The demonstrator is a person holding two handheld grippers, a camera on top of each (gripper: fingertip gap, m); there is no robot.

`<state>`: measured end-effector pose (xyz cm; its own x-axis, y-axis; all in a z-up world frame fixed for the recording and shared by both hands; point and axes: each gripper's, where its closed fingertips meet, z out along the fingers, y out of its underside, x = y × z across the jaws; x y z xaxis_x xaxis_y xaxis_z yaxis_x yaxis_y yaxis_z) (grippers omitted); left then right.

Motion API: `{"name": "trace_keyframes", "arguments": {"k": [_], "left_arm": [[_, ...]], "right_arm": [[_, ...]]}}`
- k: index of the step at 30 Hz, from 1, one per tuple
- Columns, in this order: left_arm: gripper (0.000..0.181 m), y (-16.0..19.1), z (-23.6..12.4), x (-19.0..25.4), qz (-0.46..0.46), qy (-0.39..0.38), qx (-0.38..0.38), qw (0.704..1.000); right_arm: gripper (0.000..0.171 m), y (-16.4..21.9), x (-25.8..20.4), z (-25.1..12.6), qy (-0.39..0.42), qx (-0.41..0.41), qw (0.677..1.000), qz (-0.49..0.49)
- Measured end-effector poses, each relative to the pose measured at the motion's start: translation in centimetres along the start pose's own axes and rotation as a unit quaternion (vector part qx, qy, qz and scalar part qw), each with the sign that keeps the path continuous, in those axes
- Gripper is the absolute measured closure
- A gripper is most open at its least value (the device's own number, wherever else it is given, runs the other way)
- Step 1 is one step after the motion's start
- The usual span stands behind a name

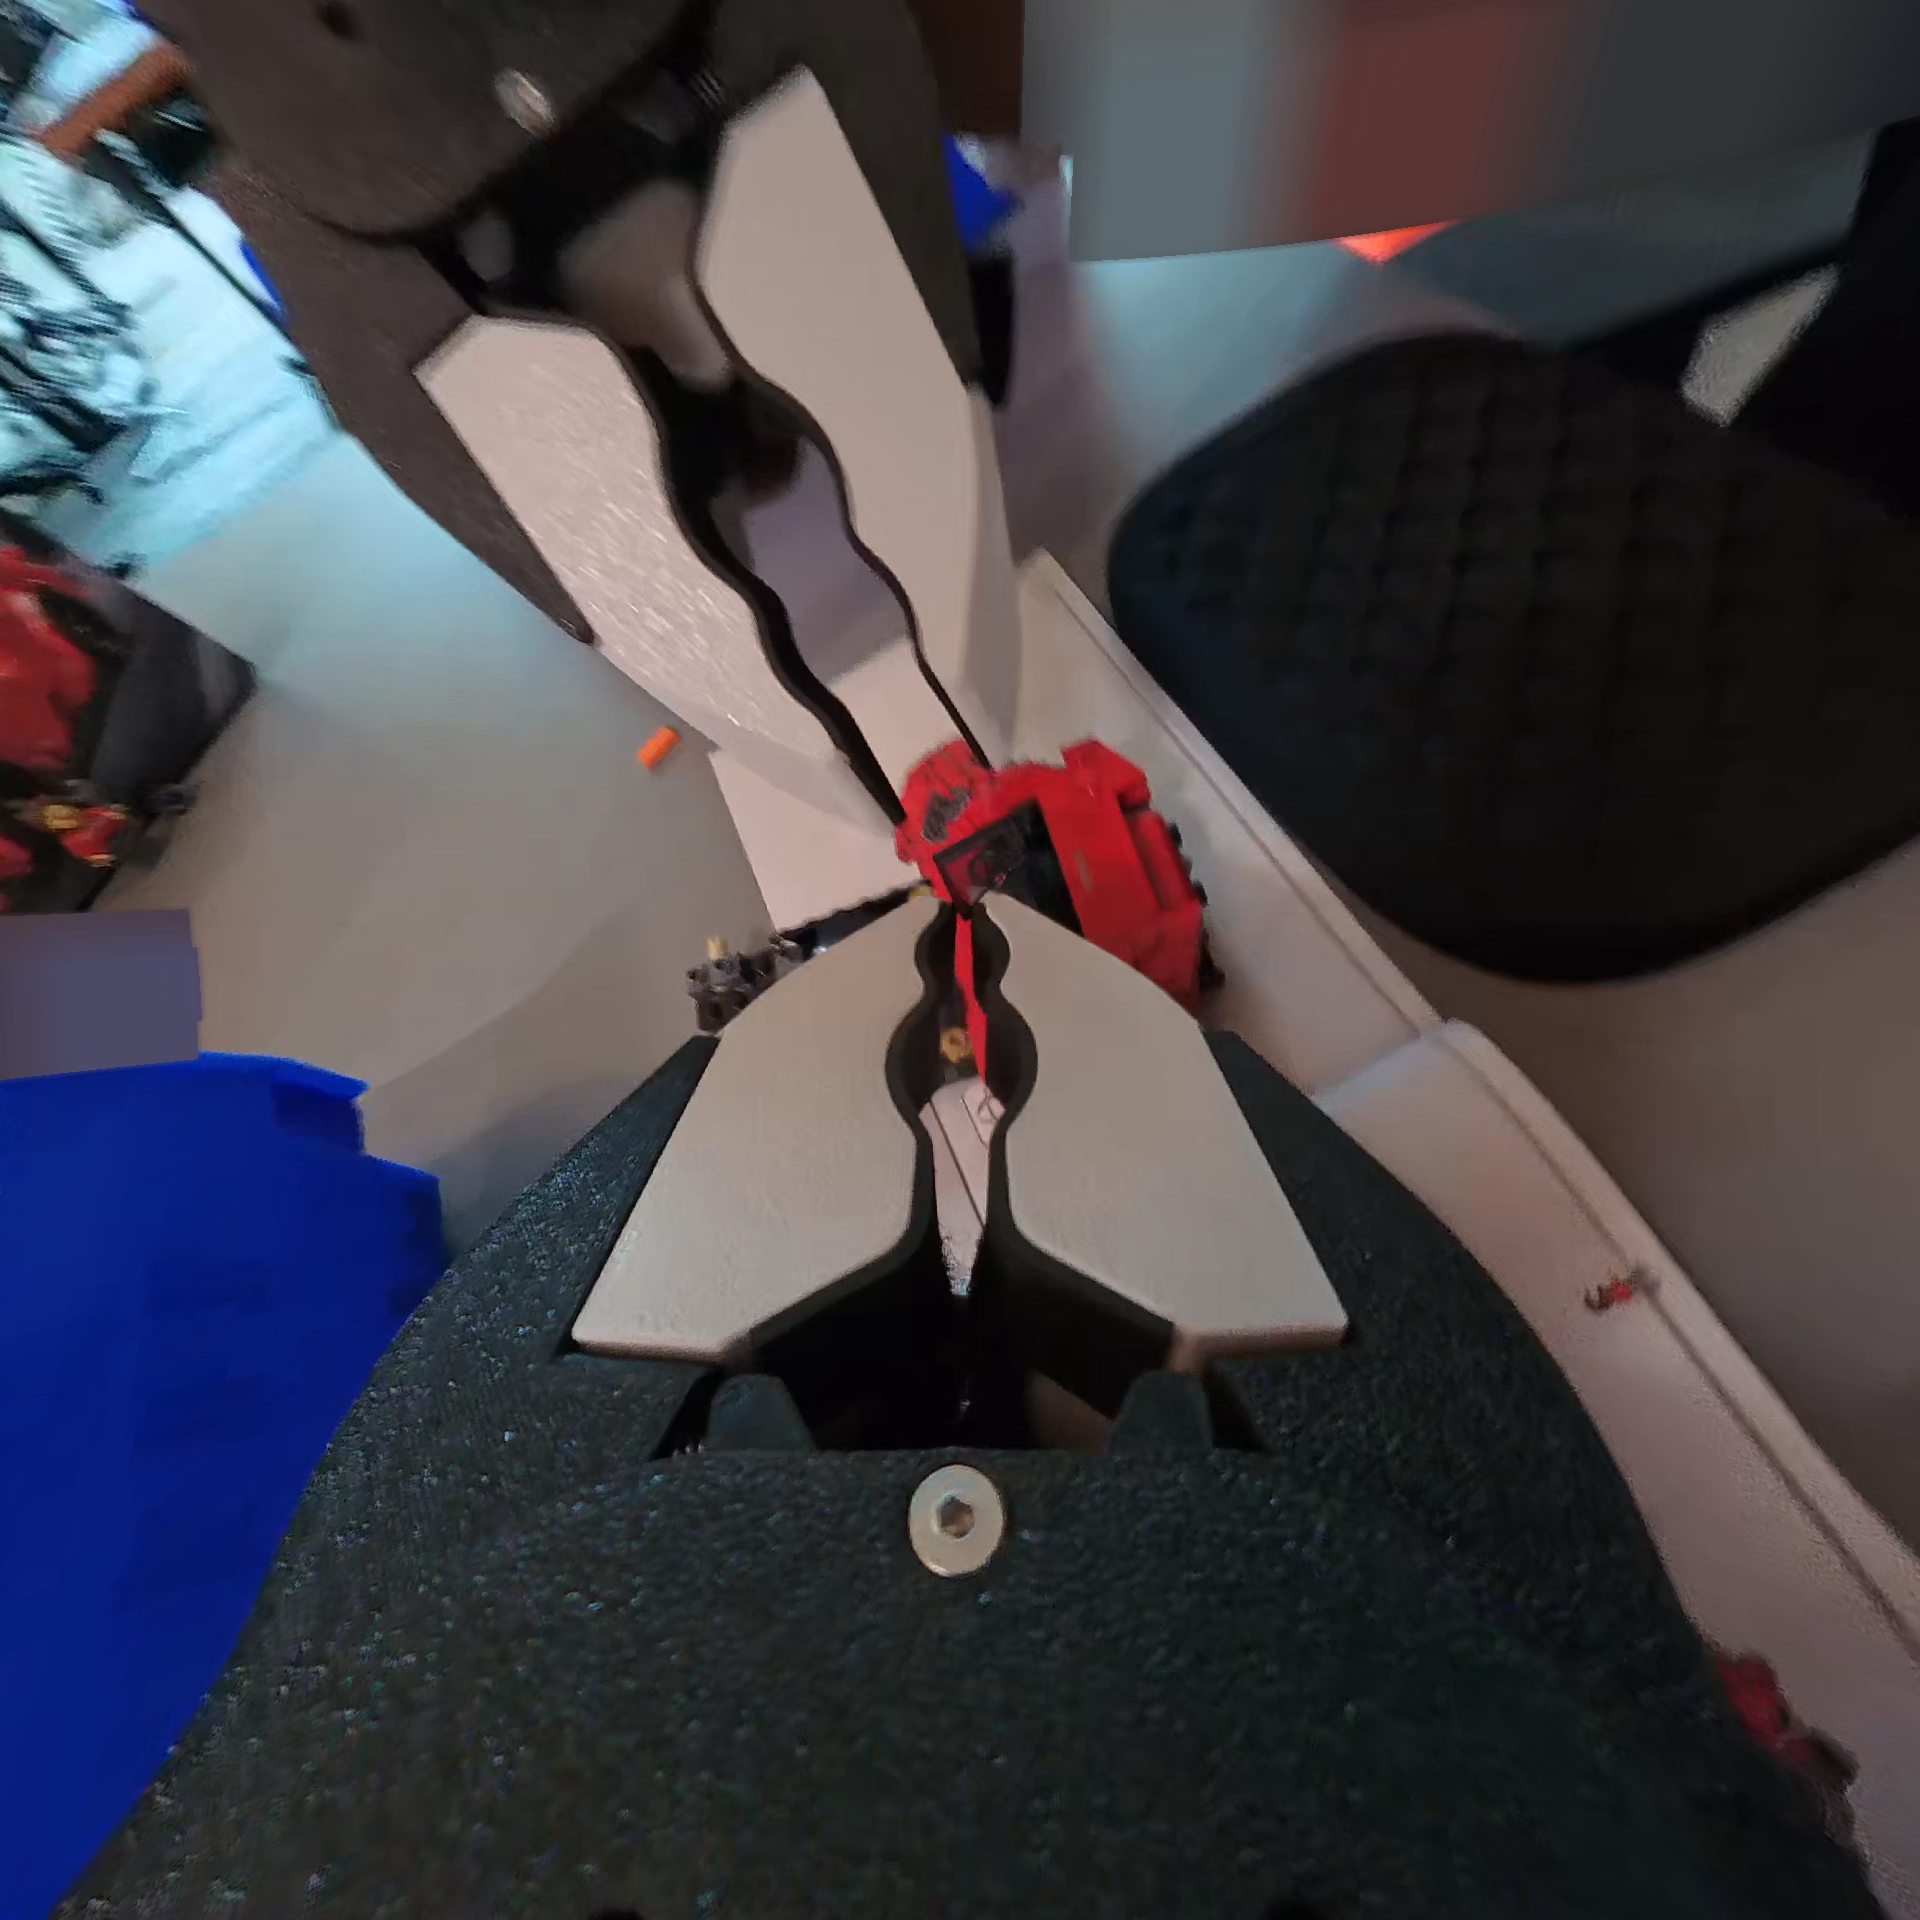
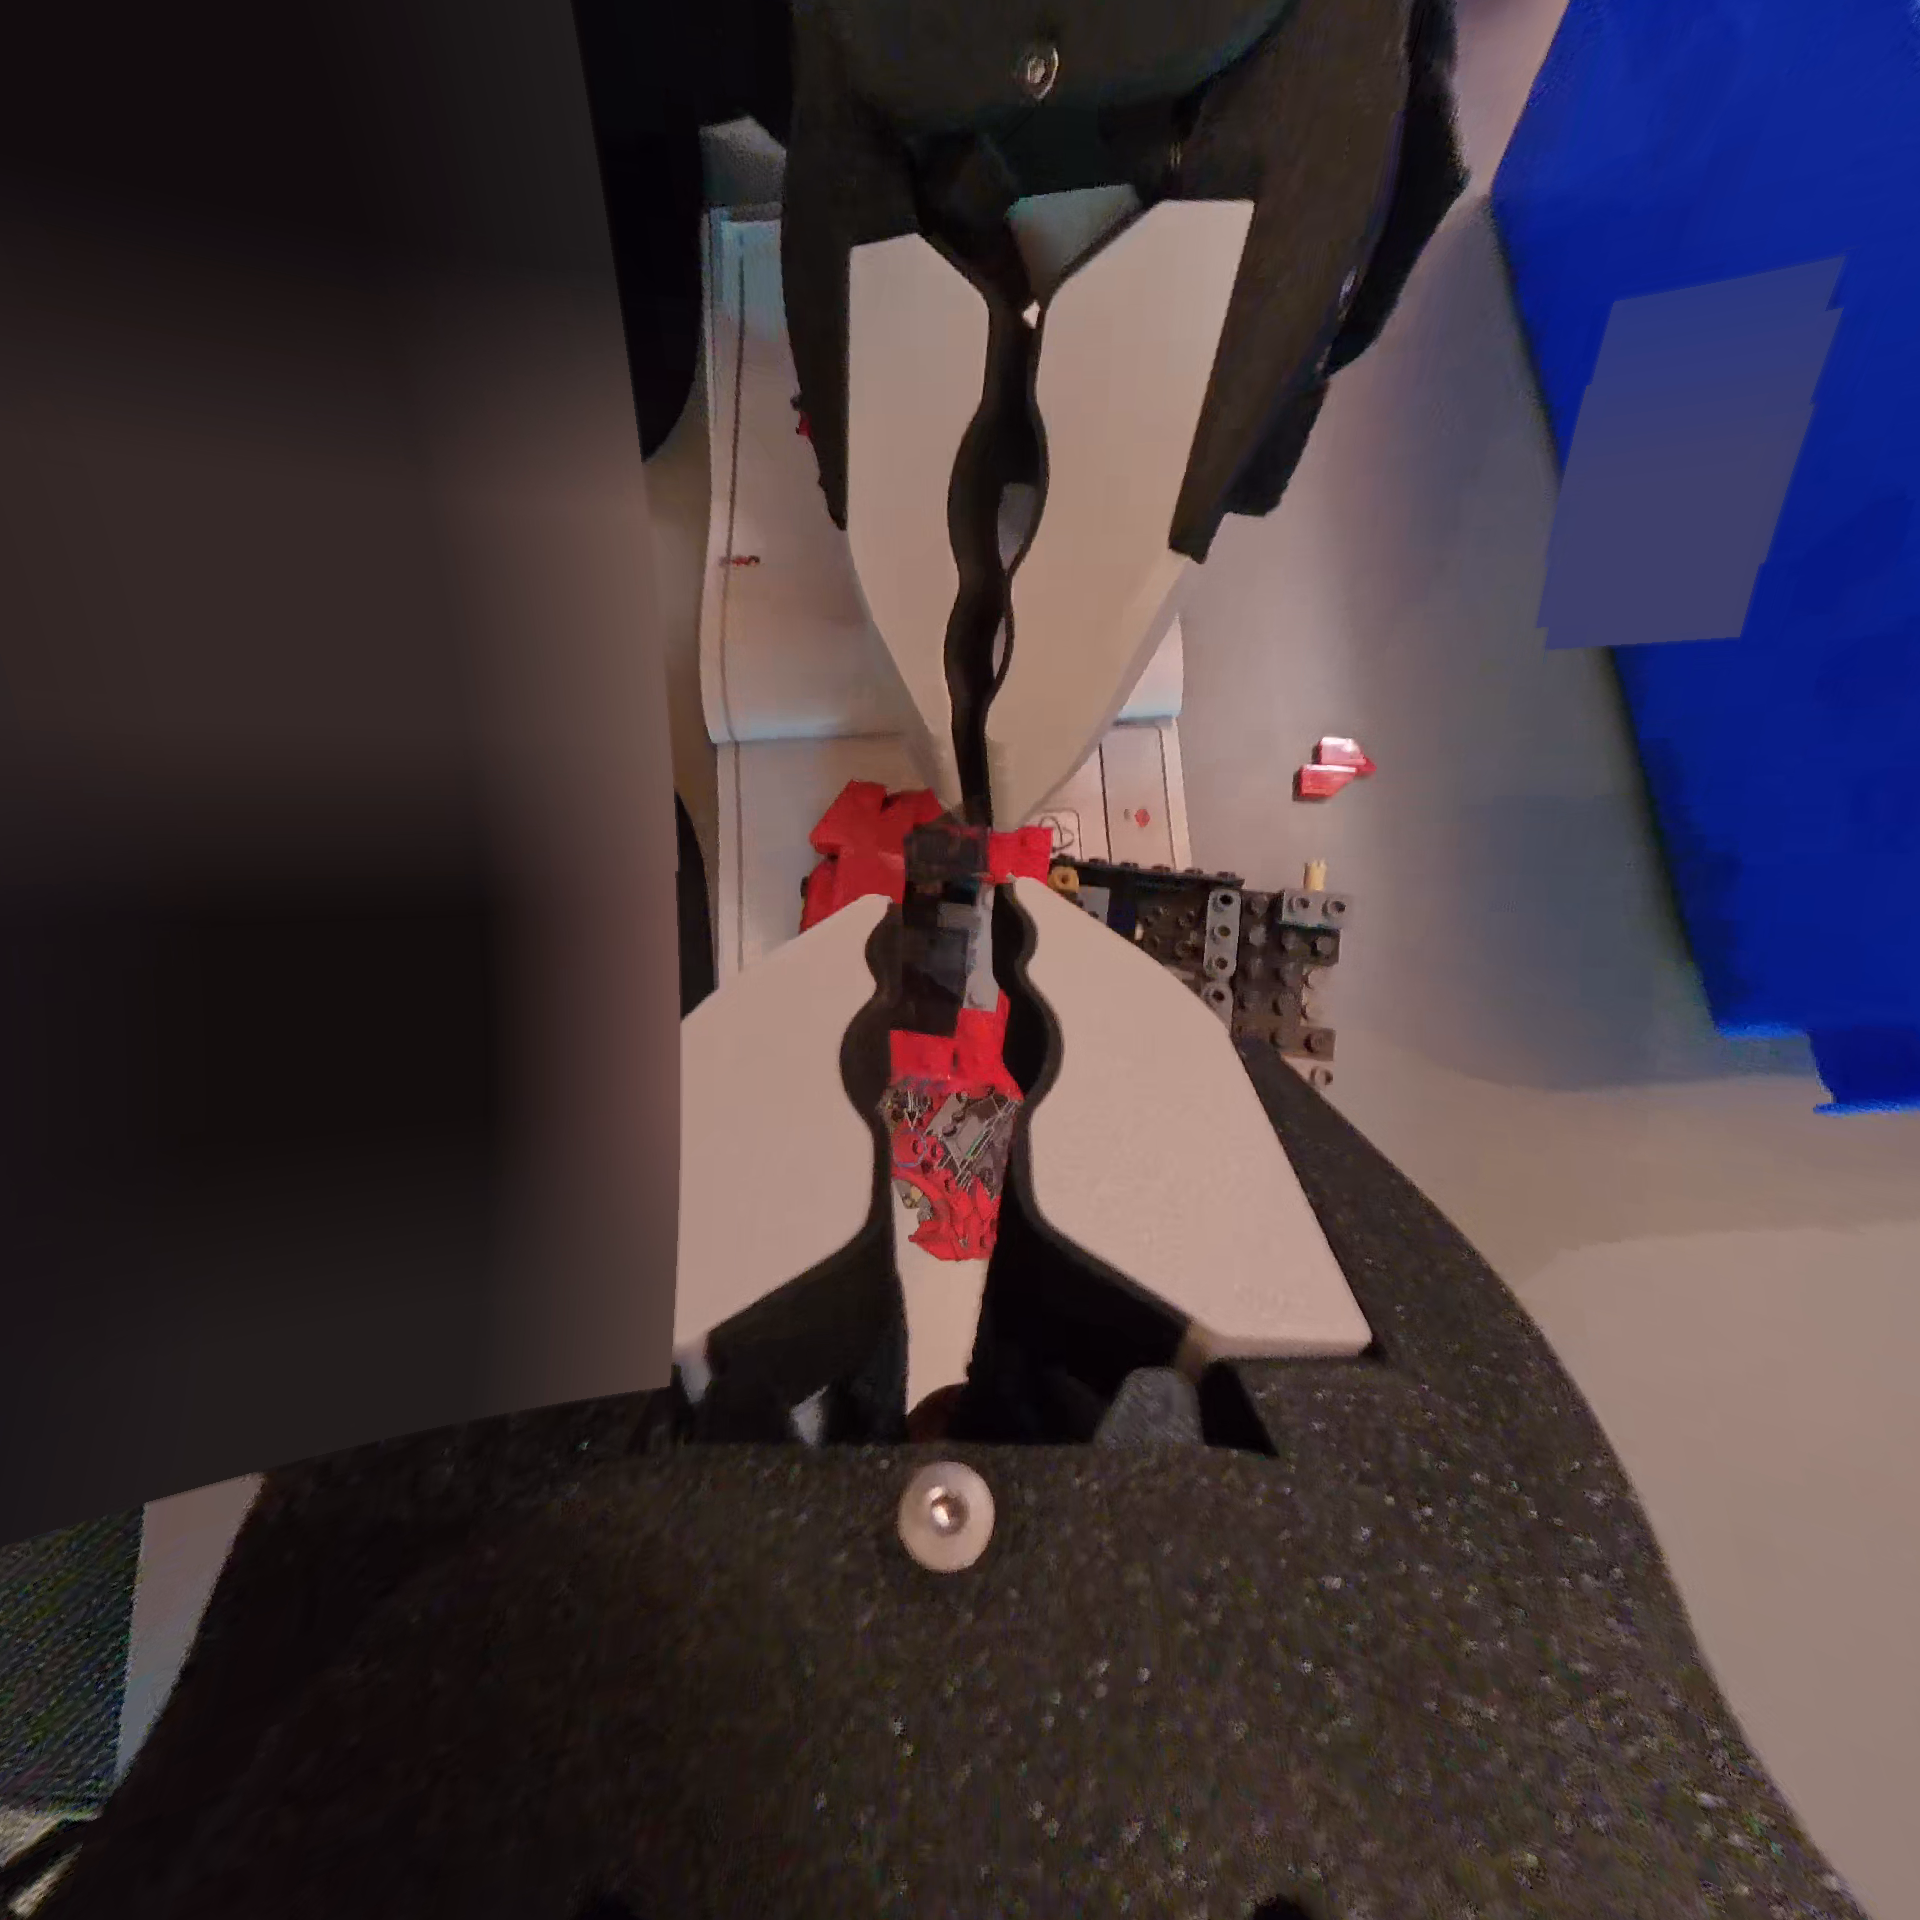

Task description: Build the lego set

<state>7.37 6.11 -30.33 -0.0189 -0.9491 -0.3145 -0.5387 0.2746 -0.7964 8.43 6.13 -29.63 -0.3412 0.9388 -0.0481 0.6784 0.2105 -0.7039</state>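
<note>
Left wrist view has both grippers nose to nose — left gripper [image 1: 961,914] fingers pinched narrow on the red lego piece [image 1: 1049,842], right gripper [image 2: 951,888] fingers clamped on it too, above the surface [image 1: 436,831]. Risk: uneven squeeze pops bricks loose — it drops.

Soft, even indoor light, no hard shadows. Wide-angle warp bends everything toward the edges. Beyond my left tool [image 1: 961,920] the background smears with motion blur; my right tool [image 2: 951,904] shows sharper.
</note>
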Motion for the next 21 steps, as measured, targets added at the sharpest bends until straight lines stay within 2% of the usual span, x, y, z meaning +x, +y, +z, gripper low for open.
{"name": "trace_keyframes", "arguments": {"k": [9,14,21], "left_arm": [[0.179,1.4,1.3,0.7,0.025,0.075,-0.054,0.995],[0.179,1.6,1.5,0.9,0.031,0.087,-0.056,0.994],[0.179,2.1,1.8,1.1,0.036,0.097,-0.07,0.992]], "right_arm": [[0.155,2.0,-0.5,0.3,-0.011,-0.013,1.0,0.023],[0.171,1.7,-0.5,0.3,-0.007,0.004,1.0,0.015],[0.171,1.5,-0.2,1.6,0.005,-0.003,1.0,0.015]]}}
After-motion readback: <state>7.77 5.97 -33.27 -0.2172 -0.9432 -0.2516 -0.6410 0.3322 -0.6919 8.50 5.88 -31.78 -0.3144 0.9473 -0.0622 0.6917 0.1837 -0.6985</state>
